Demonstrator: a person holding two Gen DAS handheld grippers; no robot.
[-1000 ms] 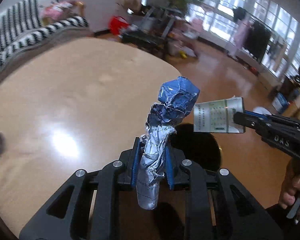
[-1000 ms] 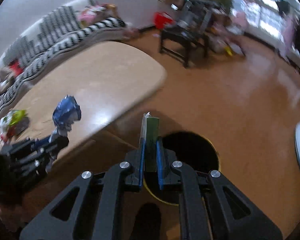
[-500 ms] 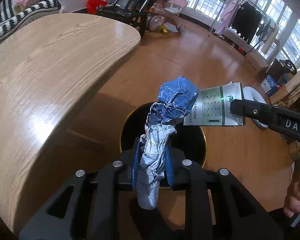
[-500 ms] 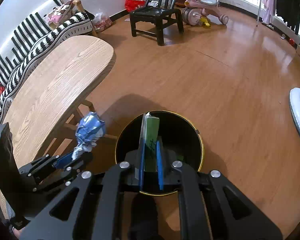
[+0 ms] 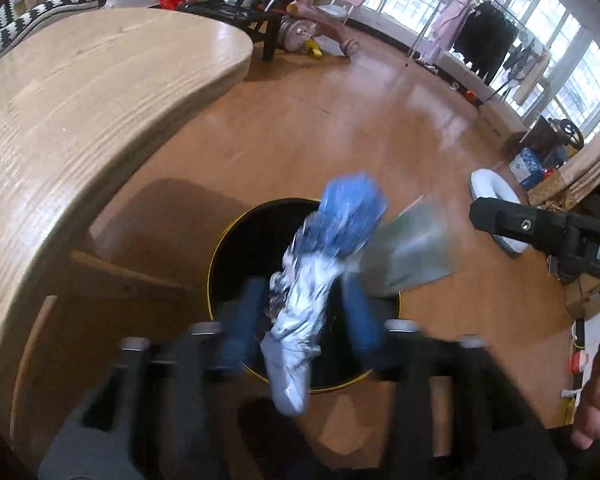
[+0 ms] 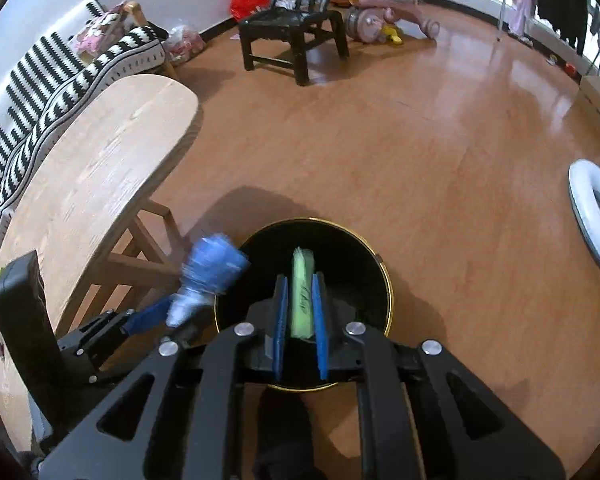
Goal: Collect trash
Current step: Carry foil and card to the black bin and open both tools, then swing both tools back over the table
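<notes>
I have both grippers over the black bin on the floor beside the wooden table. My left gripper is opening: its blue pads stand clear on either side of the crumpled blue and silver wrapper, which is blurred and hangs between them above the bin mouth, so I judge it is already let go. My right gripper is opening too, with a small gap showing on each side of the thin green carton, which stands on edge between the pads over the bin.

The wrapper looks feather-light, soft and crinkly; it would crush anywhere I pinch it, so the twisted silver neck is the sensible place to take it, and being foil it may cling or drift rather than drop straight. The carton looks light and flat, stiff enough across its faces; pinching its broad sides near the bottom edge suits it, though glossy card can slide.

Against a second ago, both hands have come off the table side and down over the bin, which was then only partly seen past the edge; both grippers were clamped tight then and are loosening now
</notes>
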